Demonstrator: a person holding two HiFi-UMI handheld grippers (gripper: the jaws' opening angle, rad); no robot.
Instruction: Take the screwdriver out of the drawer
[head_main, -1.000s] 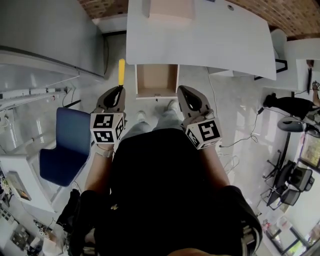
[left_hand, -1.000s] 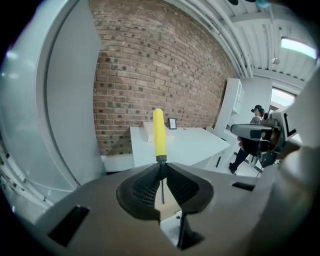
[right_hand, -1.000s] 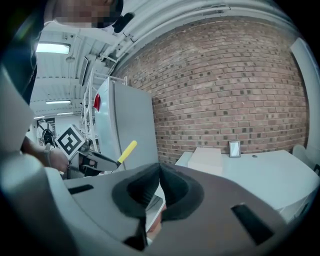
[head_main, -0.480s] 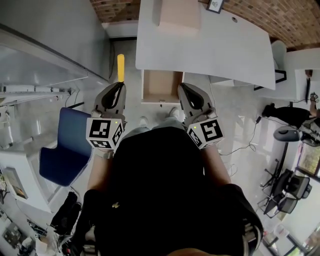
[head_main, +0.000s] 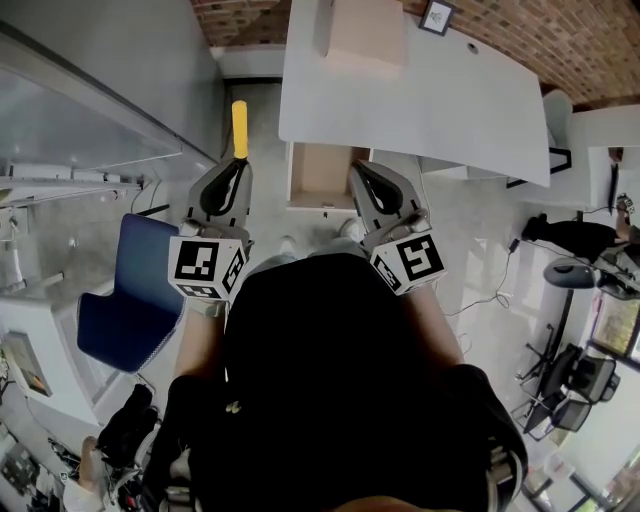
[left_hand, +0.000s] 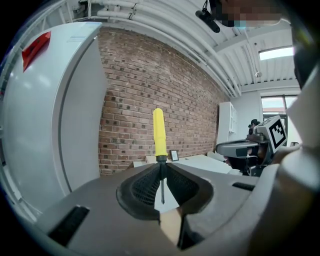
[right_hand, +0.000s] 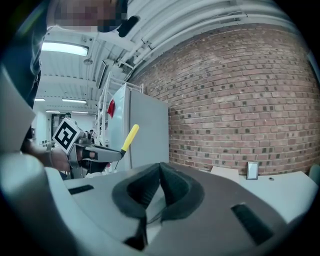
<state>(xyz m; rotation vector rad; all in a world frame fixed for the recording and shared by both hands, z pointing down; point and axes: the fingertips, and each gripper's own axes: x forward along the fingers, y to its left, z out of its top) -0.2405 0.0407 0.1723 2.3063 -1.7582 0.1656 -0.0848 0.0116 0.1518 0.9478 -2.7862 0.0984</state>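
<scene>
A screwdriver with a yellow handle (head_main: 240, 128) and a thin metal shaft is gripped by its shaft in my left gripper (head_main: 234, 168), handle sticking out past the tips. In the left gripper view the handle (left_hand: 159, 132) stands upright above the left gripper (left_hand: 161, 169), whose pads pinch the shaft. The screwdriver is clear of the open wooden drawer (head_main: 325, 172), which sits under the white desk (head_main: 450, 100) and shows a bare bottom. My right gripper (head_main: 358, 170) hovers over the drawer's right front corner, shut with nothing in it; its jaws (right_hand: 160, 167) meet at the tip.
A cardboard box (head_main: 365, 30) and a small picture frame (head_main: 436, 15) stand on the desk by a brick wall (right_hand: 240, 110). A tall white cabinet (right_hand: 145, 135) rises at the left, with a blue chair (head_main: 125, 295) below it. The person's legs stand before the drawer.
Both grippers have risen and moved forward toward the desk. The left one has carried the screwdriver up with it. The right jaws have stayed shut.
</scene>
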